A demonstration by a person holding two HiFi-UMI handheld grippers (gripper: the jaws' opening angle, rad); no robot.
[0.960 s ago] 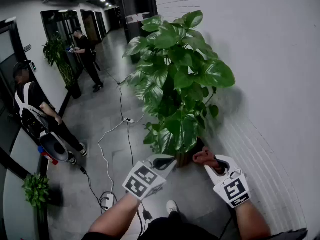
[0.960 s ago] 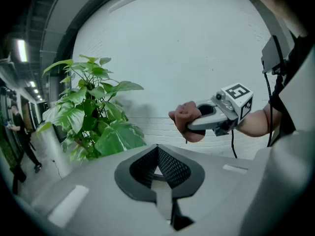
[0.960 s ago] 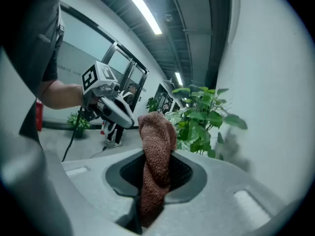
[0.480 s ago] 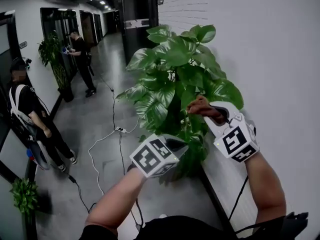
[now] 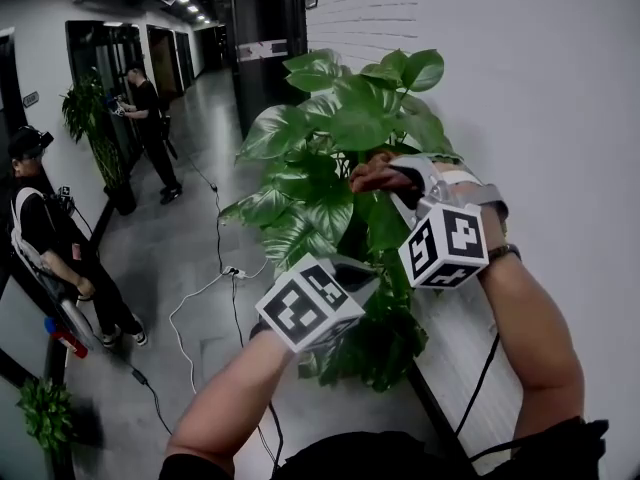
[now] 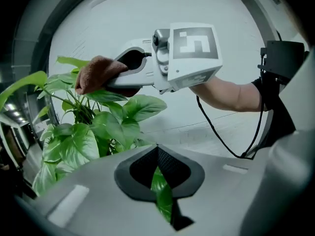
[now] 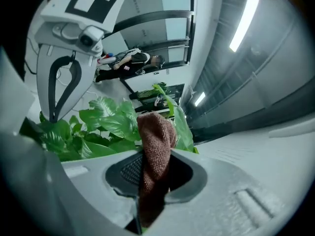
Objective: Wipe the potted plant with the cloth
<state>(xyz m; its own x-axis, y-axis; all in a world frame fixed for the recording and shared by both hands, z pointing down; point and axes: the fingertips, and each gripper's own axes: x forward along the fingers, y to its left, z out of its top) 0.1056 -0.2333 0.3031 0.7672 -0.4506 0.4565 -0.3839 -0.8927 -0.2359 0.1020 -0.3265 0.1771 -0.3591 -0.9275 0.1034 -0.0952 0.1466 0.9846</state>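
Observation:
The potted plant [image 5: 330,168] with broad green leaves stands against the white wall. In the head view my right gripper [image 5: 385,176] is up among its top leaves, shut on a brown cloth [image 5: 372,175] that rests on the foliage. The right gripper view shows the cloth [image 7: 155,141] pinched between the jaws, with leaves [image 7: 106,124] just beyond. My left gripper [image 5: 352,273] is lower, at the plant's middle. The left gripper view shows it [image 6: 160,181] shut on a green leaf [image 6: 162,193], with the cloth [image 6: 98,73] above. The pot is hidden.
A white wall [image 5: 540,88] runs along the right with a dark skirting [image 5: 435,418] at its foot. Cables and a power strip [image 5: 232,271] lie on the grey floor. Two people [image 5: 150,118] stand in the corridor at left beside another tall plant [image 5: 90,128].
Both grippers have risen from near the pot into the foliage. The right one carried the cloth up to the top leaves; the left one now grips a leaf.

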